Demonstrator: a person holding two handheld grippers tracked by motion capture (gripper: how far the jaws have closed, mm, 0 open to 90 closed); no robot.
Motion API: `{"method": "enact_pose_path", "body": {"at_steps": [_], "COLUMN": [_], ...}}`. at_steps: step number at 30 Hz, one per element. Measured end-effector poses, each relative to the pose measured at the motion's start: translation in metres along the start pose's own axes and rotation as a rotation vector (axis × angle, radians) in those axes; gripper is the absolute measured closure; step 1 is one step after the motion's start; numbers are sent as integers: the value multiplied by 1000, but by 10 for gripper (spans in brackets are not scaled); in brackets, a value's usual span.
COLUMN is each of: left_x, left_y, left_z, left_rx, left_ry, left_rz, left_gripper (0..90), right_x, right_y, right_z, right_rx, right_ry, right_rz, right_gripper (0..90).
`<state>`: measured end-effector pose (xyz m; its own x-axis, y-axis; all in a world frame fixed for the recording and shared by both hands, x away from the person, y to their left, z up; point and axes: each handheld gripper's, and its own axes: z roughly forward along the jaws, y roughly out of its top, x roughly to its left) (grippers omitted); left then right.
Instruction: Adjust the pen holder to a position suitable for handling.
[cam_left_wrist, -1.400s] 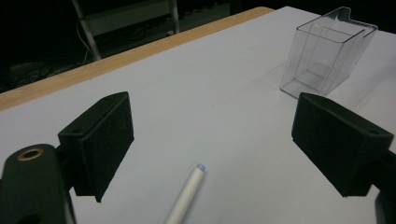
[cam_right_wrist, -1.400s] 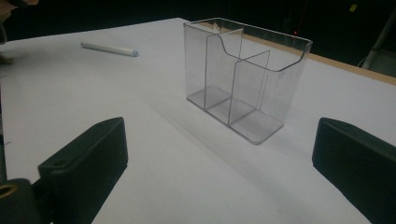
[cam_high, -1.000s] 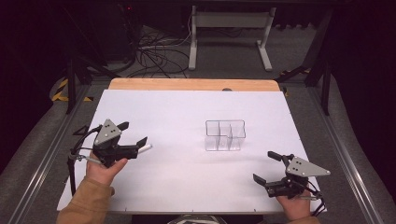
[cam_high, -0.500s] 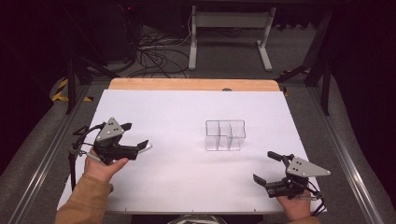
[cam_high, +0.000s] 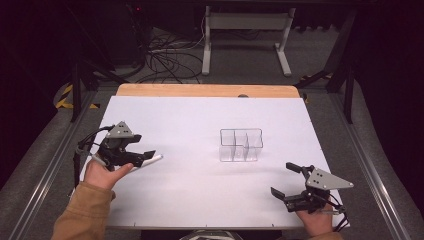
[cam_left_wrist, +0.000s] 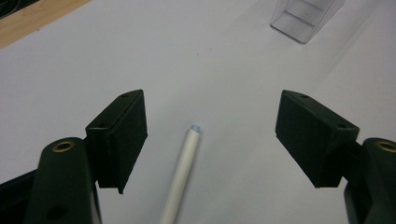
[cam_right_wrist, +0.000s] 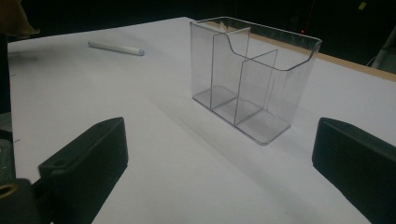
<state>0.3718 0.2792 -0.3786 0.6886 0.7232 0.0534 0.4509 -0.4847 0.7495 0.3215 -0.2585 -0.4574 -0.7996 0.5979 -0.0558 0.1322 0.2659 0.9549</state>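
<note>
The left gripper (cam_left_wrist: 212, 140) is hovering, fingers (cam_left_wrist: 122, 135) released, astride a thin white cylindrical stick (cam_left_wrist: 183, 172) left of the clear plastic divided organizer (cam_high: 241, 145), seemingly readying a grasp; the right gripper (cam_high: 289, 181) is waiting released.

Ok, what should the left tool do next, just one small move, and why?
Probably lower the left tool and close on the white stick. The stick lies flat on the table between its wide-open jaws, ungripped, and the clear organizer stands empty.
</note>
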Motion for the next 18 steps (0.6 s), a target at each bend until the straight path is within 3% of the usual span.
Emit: {"method": "enact_pose_path", "body": {"at_steps": [4, 7, 18], "left_x": [1, 2, 4], "left_y": [0, 1, 5], "left_z": [2, 3, 9], "left_rx": [26, 73, 128], "left_ry": [29, 30, -18], "left_rz": [40, 63, 57], "left_gripper": [264, 276, 293], "right_x": [0, 0, 1], "right_y": [0, 0, 0], "right_z": [0, 0, 1], "right_rx": [1, 1, 2], "right_ry": [0, 1, 10], "right_rz": [-2, -2, -3], "right_gripper": [39, 40, 40]}}
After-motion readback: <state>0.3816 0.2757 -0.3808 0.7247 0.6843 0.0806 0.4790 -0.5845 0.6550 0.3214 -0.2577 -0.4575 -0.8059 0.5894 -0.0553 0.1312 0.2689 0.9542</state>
